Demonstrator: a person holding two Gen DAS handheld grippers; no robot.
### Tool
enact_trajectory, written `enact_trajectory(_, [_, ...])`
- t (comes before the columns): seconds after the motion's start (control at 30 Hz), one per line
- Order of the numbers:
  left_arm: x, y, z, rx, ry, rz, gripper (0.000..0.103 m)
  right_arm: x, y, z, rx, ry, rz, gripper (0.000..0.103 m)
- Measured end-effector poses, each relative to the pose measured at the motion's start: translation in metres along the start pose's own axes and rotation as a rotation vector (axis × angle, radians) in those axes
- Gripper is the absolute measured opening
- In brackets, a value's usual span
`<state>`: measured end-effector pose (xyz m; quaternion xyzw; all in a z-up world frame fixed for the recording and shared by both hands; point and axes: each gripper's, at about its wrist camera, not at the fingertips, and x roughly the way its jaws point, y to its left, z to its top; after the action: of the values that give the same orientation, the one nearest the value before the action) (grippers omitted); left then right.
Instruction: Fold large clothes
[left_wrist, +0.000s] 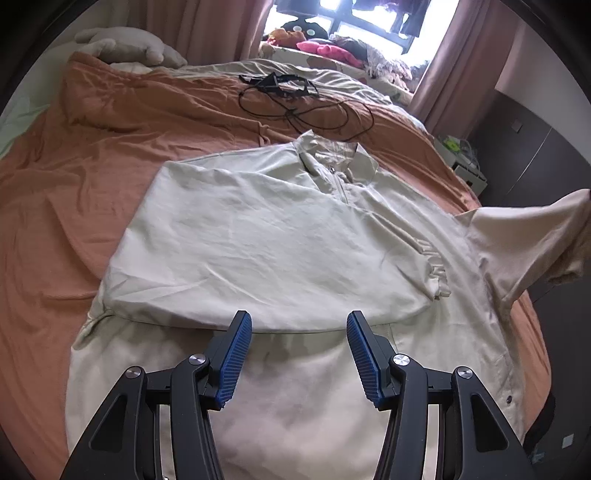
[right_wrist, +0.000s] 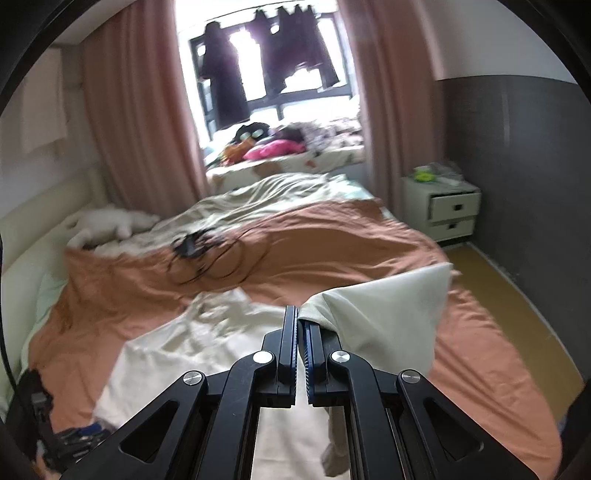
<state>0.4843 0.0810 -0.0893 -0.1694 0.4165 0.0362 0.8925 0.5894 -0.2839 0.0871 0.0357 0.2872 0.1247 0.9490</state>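
A large cream shirt (left_wrist: 258, 240) with a collar and short zip lies face up on the orange bedsheet (left_wrist: 74, 177). One sleeve is folded across its chest, with the ruffled cuff (left_wrist: 437, 266) lying toward the right. My left gripper (left_wrist: 299, 326) hovers open above the shirt's lower half, with nothing between its blue pads. The other sleeve (left_wrist: 535, 236) is lifted off the bed at the right edge of the left wrist view. My right gripper (right_wrist: 296, 314) is shut on that sleeve (right_wrist: 388, 317) and holds it in the air above the shirt body (right_wrist: 184, 343).
A black strap and coiled cable (left_wrist: 295, 99) lie on the bed beyond the collar. A pale plush toy (right_wrist: 107, 225) rests near the headboard. A white nightstand (right_wrist: 443, 210) stands beside the bed, with yellow floor (right_wrist: 491, 295) in front of it. Clothes are piled on the window ledge (right_wrist: 273, 147).
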Motion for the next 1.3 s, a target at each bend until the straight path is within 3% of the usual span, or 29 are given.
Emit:
enact_trajectory(0.23, [-0.013, 0.024, 0.004, -0.058, -0.031, -0.010, 0.056, 0.055, 0.078, -0.042, -0.094, 0.113, 0.095, 0.004])
enact_trajectory(0.37, [-0.016, 0.033, 0.005, -0.086, -0.040, -0.003, 0.056, 0.095, 0.114, -0.083, -0.131, 0.248, 0.116, 0.006])
enact_trajectory(0.4, [-0.016, 0.036, 0.005, -0.097, -0.039, -0.004, 0.056, 0.107, 0.120, -0.095, -0.129, 0.302, 0.115, 0.011])
enact_trajectory(0.47, [-0.015, 0.040, 0.005, -0.113, -0.036, -0.007, 0.056, 0.123, 0.127, -0.117, -0.100, 0.398, 0.169, 0.062])
enact_trajectory(0.5, [-0.015, 0.042, 0.005, -0.121, -0.034, -0.006, 0.056, 0.125, 0.129, -0.129, -0.078, 0.415, 0.200, 0.068])
enact_trajectory(0.63, [-0.013, 0.047, 0.004, -0.131, -0.030, -0.002, 0.055, 0.122, 0.130, -0.161, -0.044, 0.476, 0.276, 0.069])
enact_trajectory(0.8, [-0.013, 0.050, 0.003, -0.133, -0.026, 0.005, 0.056, 0.096, 0.093, -0.181, 0.077, 0.488, 0.330, 0.069])
enact_trajectory(1.07, [-0.012, 0.050, 0.003, -0.128, -0.022, 0.006, 0.056, 0.093, 0.014, -0.198, 0.235, 0.477, 0.201, 0.070])
enact_trajectory(1.3, [-0.009, 0.051, 0.002, -0.118, -0.016, 0.016, 0.056, 0.124, -0.006, -0.235, 0.299, 0.550, 0.151, 0.070])
